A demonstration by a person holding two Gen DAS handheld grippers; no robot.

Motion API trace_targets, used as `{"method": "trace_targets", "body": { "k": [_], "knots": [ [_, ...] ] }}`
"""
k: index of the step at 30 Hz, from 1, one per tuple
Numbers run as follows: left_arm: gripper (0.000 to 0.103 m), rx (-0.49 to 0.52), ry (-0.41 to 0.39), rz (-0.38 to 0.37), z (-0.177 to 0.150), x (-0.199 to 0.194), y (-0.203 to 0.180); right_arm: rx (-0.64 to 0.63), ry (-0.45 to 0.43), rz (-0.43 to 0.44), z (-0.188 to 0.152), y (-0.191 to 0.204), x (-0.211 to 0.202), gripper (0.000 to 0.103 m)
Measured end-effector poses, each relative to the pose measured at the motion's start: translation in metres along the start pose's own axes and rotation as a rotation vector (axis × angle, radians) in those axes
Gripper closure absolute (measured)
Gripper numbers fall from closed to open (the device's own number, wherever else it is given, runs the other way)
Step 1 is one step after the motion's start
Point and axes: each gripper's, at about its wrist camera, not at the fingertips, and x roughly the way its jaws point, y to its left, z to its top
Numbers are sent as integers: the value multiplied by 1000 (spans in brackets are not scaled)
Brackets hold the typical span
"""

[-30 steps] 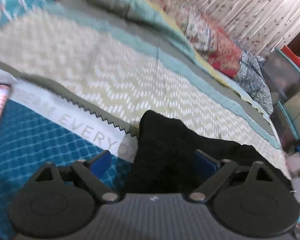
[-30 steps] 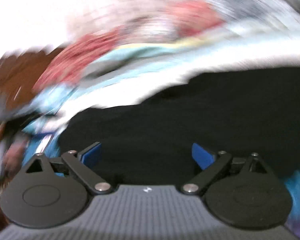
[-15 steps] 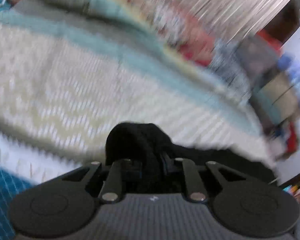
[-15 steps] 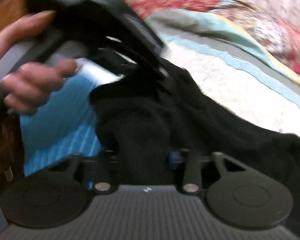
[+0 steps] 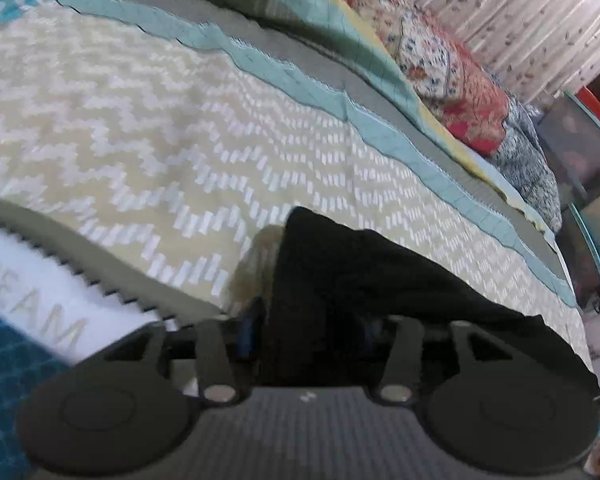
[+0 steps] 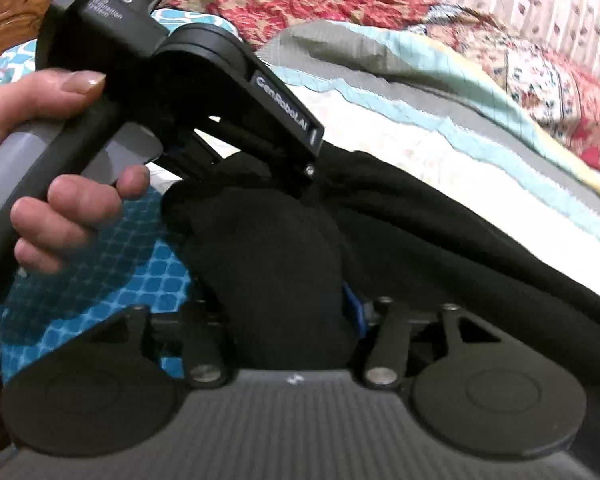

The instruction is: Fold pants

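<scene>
The black pants (image 5: 364,272) lie on the bed, stretching to the right. My left gripper (image 5: 306,326) is shut on a bunched edge of the pants. In the right wrist view my right gripper (image 6: 288,312) is shut on another bunch of the black pants (image 6: 440,240). The left gripper's body (image 6: 204,80), held by a hand, shows just beyond it, its tip buried in the same cloth. The two grips are close together.
The pants rest on a cream zigzag bedspread (image 5: 140,128) with a teal and grey border. A blue patterned cloth (image 6: 112,280) lies at the near left. Floral quilts and pillows (image 5: 452,72) are heaped at the back. Boxes (image 5: 580,168) stand beyond the bed's right edge.
Both grippers went from open to shut on the black pants. The right gripper swung round beside the left one.
</scene>
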Motion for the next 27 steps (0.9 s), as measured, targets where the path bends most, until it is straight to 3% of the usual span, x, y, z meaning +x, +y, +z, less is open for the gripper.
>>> {"method": "trace_targets", "body": {
  "k": [3, 5, 8, 9, 10, 12, 14, 16, 18, 20, 22, 23, 25, 27],
  "knots": [
    [46, 23, -93, 99, -6, -27, -5, -1, -54, 16, -9, -2, -30, 29],
    [46, 17, -175, 120, -15, -57, -9, 19, -88, 21, -15, -7, -52, 29],
    [46, 31, -264, 30, -30, -89, -24, 76, -119, 21, -25, -19, -70, 32],
    [46, 56, -271, -3, -36, -92, -34, 97, -128, 12, -29, -22, -77, 42],
    [46, 81, -263, -33, -42, -91, -45, 111, -130, 1, -30, -26, -79, 54],
    [47, 127, -229, -85, -52, -84, -60, 147, -123, -35, -34, -32, -80, 68],
    [49, 155, -179, -87, -62, -72, -70, 196, -99, -45, -37, -38, -76, 72],
    [49, 177, -128, -64, -72, -58, -77, 252, -57, -44, -43, -44, -64, 72],
    [51, 223, -80, 27, -81, -35, -79, 327, 70, -2, -50, -51, -38, 69],
    [54, 286, -86, 117, -92, -19, -77, 344, 57, 5, -47, -55, -36, 67],
    [54, 332, -97, 146, -96, -18, -81, 343, 74, 9, -41, -55, -39, 67],
    [54, 332, -95, 157, -96, -22, -84, 354, 67, 18, -40, -56, -45, 66],
    [53, 287, -87, 168, -91, -31, -87, 382, 34, 40, -42, -64, -58, 54],
    [50, 233, -104, 129, -88, -47, -89, 375, 3, 39, -48, -71, -74, 52]
  ]
}}
